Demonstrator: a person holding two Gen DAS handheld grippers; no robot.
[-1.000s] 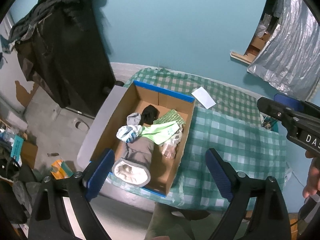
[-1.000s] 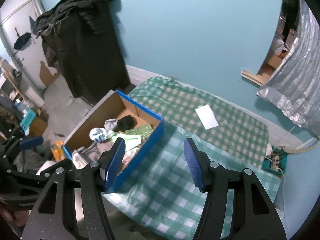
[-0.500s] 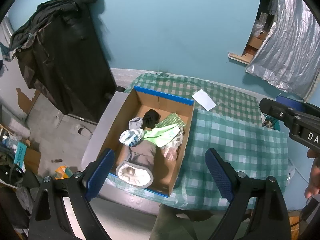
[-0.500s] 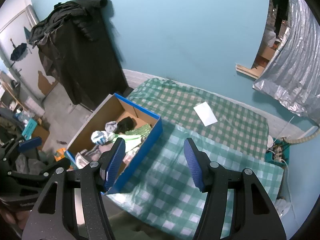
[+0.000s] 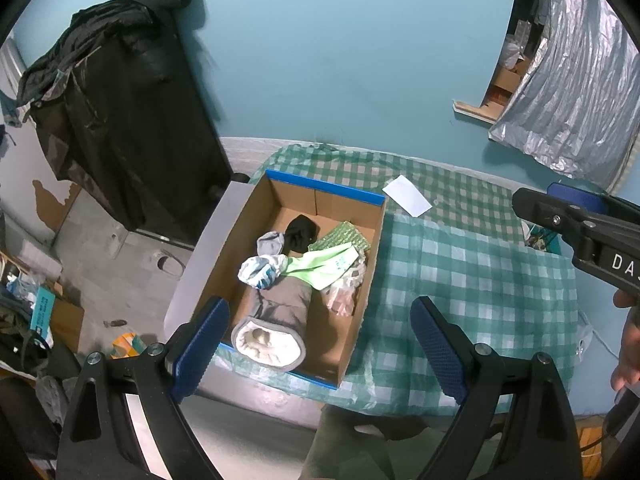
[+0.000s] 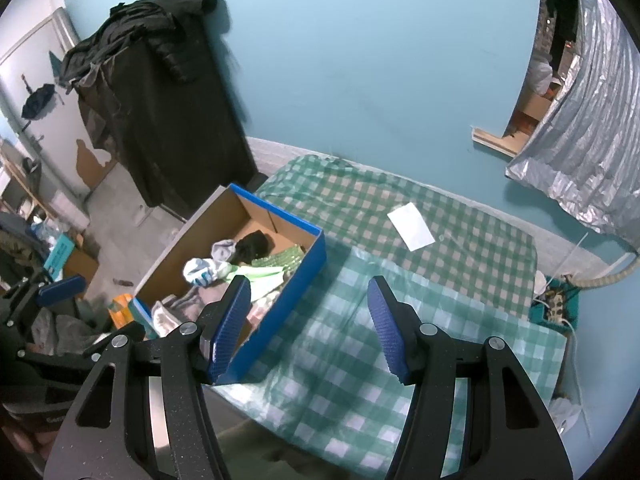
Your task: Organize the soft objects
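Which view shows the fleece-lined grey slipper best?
The left wrist view: the fleece-lined grey slipper lies unobstructed at the near end of the cardboard box, opening toward the camera. The right wrist view shows only grey and white parts, behind the right claw.

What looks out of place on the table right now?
A white paper slip lies alone and askew on the checked tablecloth, outside the cardboard box. The soft items are heaped in the box, unsorted. Both grippers are open and empty.

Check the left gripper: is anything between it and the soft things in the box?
Nothing visible. The left gripper hangs open and empty above the open-topped box, and the grey slipper lies uncovered at the near end.
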